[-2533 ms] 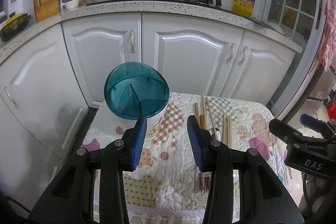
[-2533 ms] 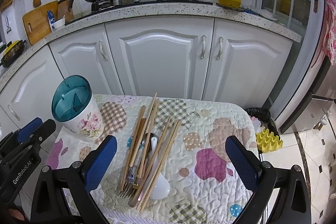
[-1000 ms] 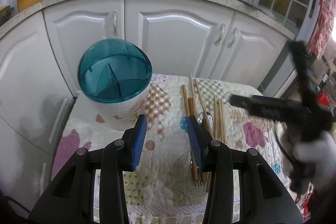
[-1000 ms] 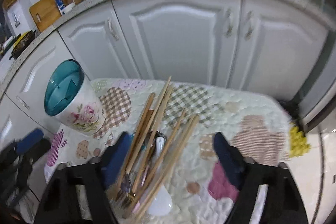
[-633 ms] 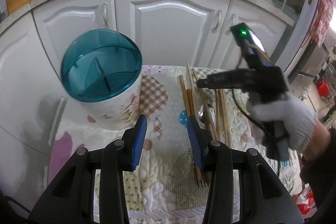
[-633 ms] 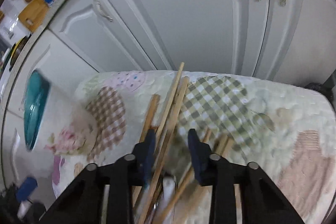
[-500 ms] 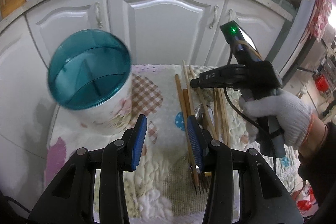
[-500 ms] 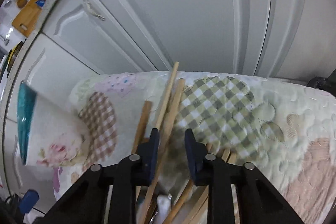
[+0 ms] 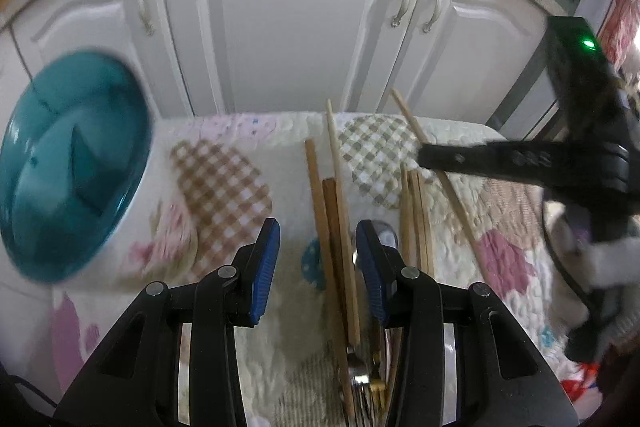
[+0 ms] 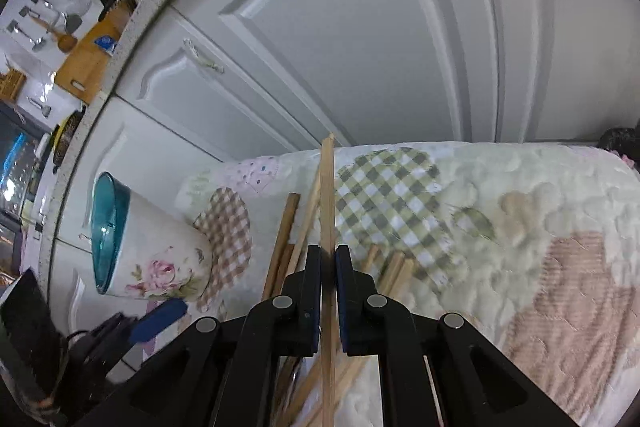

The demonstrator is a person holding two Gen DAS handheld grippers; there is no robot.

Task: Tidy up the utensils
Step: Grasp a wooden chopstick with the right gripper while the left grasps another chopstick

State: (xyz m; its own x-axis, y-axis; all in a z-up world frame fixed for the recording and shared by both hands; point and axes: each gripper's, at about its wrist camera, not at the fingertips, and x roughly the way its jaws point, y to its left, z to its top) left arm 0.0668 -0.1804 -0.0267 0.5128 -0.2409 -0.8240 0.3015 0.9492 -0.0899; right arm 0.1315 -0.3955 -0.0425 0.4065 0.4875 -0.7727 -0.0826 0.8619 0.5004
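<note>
Through the left wrist camera we see our left gripper (image 9: 317, 263) with its jaws apart and nothing between them, hovering over the quilted table cover (image 9: 224, 163). The loose chopsticks (image 9: 334, 227) lie on the cover just ahead of the right-hand finger, their long axes running away from us toward the white cabinets (image 9: 296, 27), with fork tines and a spoon partly hidden among them. The teal-rimmed utensil holder (image 9: 68, 163) stands to the left of that pile, blurred, its divided mouth facing us. Our right gripper (image 9: 448, 158) reaches in from the right side, level with the far ends of the sticks. From the right wrist camera, that right gripper (image 10: 328, 277) is closed almost fully on a single chopstick (image 10: 327, 195), which runs straight forward between the pads and past them, in line with the fingers. The rest of the pile (image 10: 288, 239) lies just left of it, and the utensil holder (image 10: 152, 251) stands farther left again, near the left gripper (image 10: 158, 313). We judge that the gripped stick must travel leftward and tip upright to enter the holder.
</note>
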